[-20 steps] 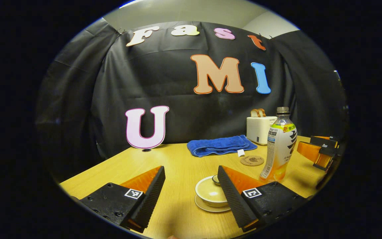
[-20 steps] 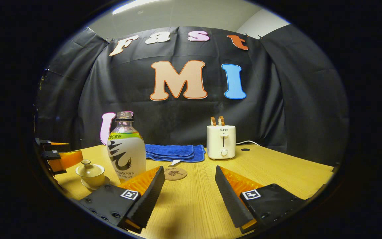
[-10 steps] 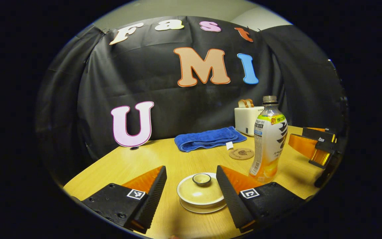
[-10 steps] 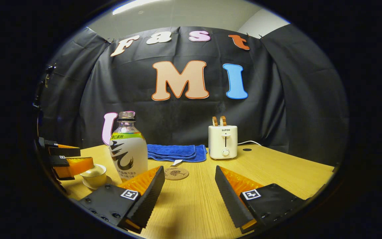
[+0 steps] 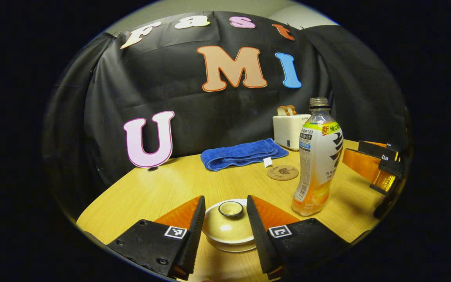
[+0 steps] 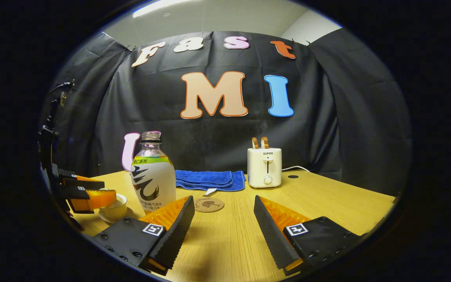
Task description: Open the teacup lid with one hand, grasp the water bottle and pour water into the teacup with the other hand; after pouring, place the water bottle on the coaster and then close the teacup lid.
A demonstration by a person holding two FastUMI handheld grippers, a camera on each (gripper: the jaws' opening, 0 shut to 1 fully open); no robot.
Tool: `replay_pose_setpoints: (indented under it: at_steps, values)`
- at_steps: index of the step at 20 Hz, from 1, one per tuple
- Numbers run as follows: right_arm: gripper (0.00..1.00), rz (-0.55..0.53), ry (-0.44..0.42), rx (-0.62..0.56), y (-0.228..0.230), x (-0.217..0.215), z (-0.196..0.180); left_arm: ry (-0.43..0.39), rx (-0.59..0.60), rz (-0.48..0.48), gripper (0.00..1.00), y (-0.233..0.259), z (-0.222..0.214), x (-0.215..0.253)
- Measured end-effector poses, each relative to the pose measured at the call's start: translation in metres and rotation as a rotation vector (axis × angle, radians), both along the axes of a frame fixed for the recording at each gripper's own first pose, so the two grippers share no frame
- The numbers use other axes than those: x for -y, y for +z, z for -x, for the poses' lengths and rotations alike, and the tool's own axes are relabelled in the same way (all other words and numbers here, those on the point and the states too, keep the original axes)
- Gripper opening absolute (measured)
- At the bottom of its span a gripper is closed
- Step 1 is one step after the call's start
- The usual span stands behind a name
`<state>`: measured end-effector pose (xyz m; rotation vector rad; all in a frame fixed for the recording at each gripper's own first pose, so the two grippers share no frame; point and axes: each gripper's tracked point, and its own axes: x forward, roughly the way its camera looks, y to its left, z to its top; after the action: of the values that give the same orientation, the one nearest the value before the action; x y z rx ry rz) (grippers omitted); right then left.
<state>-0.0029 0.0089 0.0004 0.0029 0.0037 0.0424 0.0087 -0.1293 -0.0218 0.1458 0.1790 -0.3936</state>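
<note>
the wooden bench (image 6: 327,199) carries everything, and the water bottle (image 5: 318,156) serves as the landmark: it stands upright and uncapped on the bench, with a little orange liquid at its base. behind the water bottle, against the black cloth wall, sits a white toaster (image 6: 264,167) with two slices of bread in its slots, and just beside the toaster, also behind the bottle, lies a folded blue towel (image 5: 243,153). in the left gripper view the round coaster (image 5: 283,172) lies bare on the bench between the towel and the bottle, close to the bottle's far side. in front of the water bottle and a little to its side, the lidded teacup (image 5: 228,225) rests on its saucer (image 5: 231,247), the lid with its ringed knob (image 5: 231,209) in place. the left gripper (image 5: 221,229) reaches around the teacup, its fingers spread to either side of the lid and very near its rim; whether they touch it cannot be told. in the right gripper view the right gripper (image 6: 221,231) sits low over the bench just beside the water bottle, fingers spread wide with nothing between them.
</note>
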Motion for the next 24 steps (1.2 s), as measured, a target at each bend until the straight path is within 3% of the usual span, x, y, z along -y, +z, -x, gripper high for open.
replay_pose_setpoints:
  at_steps: [9,17,24]
  values:
    - [0.96,0.000,0.001,-0.001,0.000,0.000,0.000,-0.016,0.005,-0.001,0.28,0.000,0.000,0.005]
    - [0.96,0.000,0.006,0.001,0.000,-0.001,0.001,-0.010,0.021,0.011,0.23,0.004,-0.002,0.003]
    - [0.96,-0.005,0.088,-0.002,0.000,-0.017,0.016,0.018,0.054,0.037,0.23,0.017,-0.002,-0.008]
